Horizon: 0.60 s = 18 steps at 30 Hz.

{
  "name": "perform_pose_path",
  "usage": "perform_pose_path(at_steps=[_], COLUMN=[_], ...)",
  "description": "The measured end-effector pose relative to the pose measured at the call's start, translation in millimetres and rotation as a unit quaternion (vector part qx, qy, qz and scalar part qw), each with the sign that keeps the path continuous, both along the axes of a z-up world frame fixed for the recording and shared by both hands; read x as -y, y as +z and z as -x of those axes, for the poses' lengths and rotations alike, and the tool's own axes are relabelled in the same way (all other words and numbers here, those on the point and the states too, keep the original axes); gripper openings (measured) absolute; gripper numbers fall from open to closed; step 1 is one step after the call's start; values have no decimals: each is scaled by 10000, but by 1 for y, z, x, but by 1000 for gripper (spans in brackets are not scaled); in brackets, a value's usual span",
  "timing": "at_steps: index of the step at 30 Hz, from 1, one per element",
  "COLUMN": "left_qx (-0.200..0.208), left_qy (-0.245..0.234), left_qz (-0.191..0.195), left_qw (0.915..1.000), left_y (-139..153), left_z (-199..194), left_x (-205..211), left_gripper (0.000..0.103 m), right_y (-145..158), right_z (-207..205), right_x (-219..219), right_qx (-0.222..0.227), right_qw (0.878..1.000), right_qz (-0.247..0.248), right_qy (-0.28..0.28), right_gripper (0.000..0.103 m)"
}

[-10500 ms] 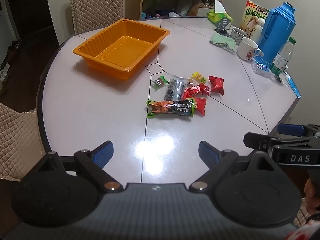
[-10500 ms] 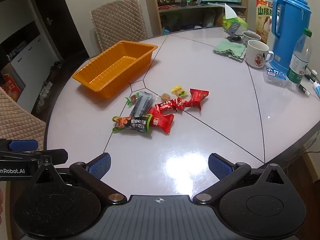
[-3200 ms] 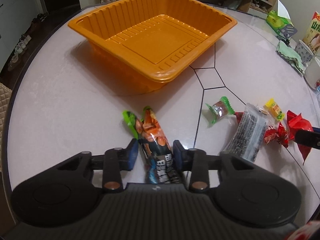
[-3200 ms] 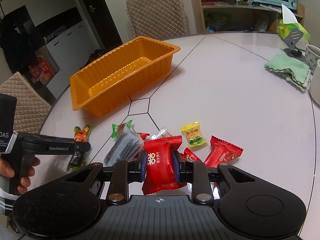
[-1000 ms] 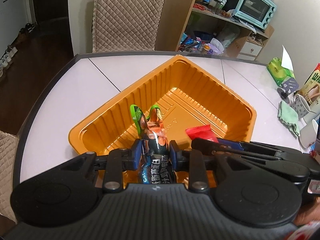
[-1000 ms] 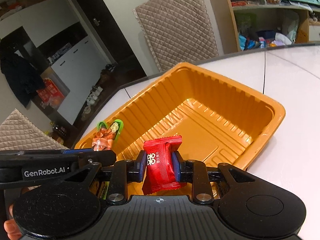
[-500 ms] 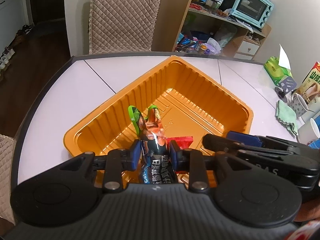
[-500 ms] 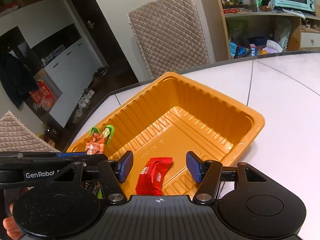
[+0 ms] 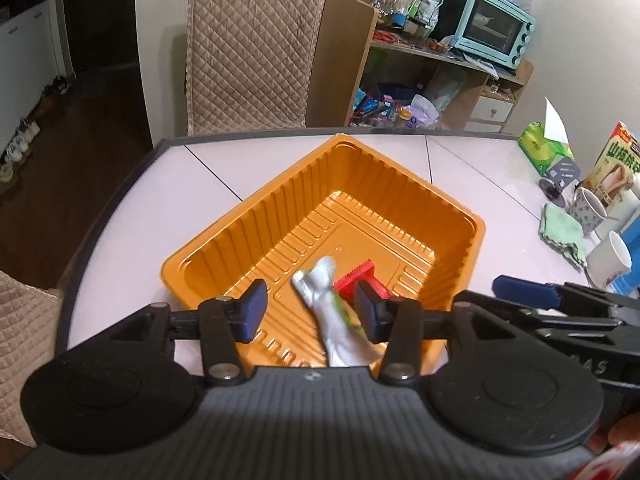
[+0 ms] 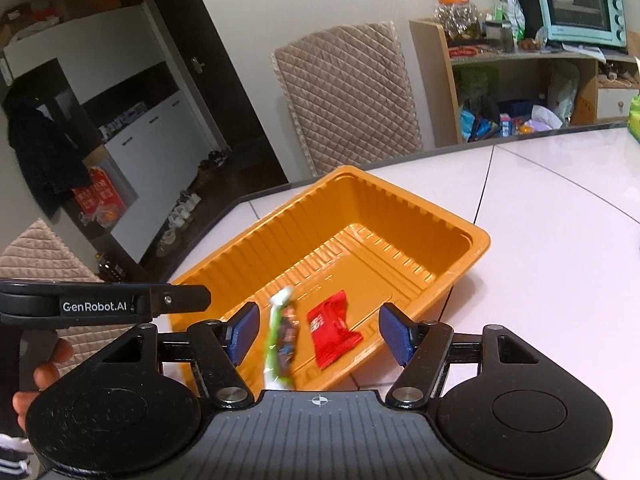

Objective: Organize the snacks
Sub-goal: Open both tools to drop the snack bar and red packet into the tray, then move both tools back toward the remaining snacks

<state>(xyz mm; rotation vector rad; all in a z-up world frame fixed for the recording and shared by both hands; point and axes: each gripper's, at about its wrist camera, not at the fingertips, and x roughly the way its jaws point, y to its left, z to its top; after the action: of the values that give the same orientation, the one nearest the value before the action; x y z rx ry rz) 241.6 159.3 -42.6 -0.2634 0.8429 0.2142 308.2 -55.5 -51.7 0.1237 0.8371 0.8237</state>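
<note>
An orange plastic tray [image 9: 476, 226] [image 10: 478, 246] stands on the pale table. Inside it lie a red snack packet [image 10: 332, 330] [image 9: 362, 278] and a long green-ended snack bar [image 10: 282, 336], which shows its silver back [image 9: 330, 318] and looks blurred in both views. My left gripper [image 9: 308, 310] hangs above the tray's near end, its jaws opening, the bar below and free of the pads. My right gripper [image 10: 320, 330] hovers over the tray too, jaws opening wide, nothing pressed between them. The left tool's arm [image 10: 104, 304] shows at the left of the right wrist view.
Mugs [image 9: 588, 210], a green cloth [image 9: 560, 232], a tissue pack [image 9: 546, 148] and a carton [image 9: 618, 162] crowd the table's far right. A quilted chair [image 9: 248, 60] stands behind the table, with a shelf and a mint oven [image 9: 494, 28]. A hand [image 10: 44, 376] holds the left tool.
The left gripper has opened and let go of the long snack bar, which has dropped into the tray beside the red packet. The right gripper has opened wider. Both grippers have risen and drawn back.
</note>
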Motion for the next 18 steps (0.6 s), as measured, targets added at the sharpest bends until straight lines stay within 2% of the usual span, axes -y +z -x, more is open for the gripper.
perform_pose_path(at_steps=[8,18], left_qx=[83,39], left_qy=[-27,-195], left_qz=[14,-12], left_qw=[10000,9998], left_y=[20,26], left_z=[49,99], left_x=[25,69], left_gripper=[52,53], right_y=[21,37], right_z=[41,87], right_x=[39,96], right_qx=[120,29], right_qw=[9997,9990], right_qz=[-217,-361], right_qy=[-66,-263], right_gripper=[71,73])
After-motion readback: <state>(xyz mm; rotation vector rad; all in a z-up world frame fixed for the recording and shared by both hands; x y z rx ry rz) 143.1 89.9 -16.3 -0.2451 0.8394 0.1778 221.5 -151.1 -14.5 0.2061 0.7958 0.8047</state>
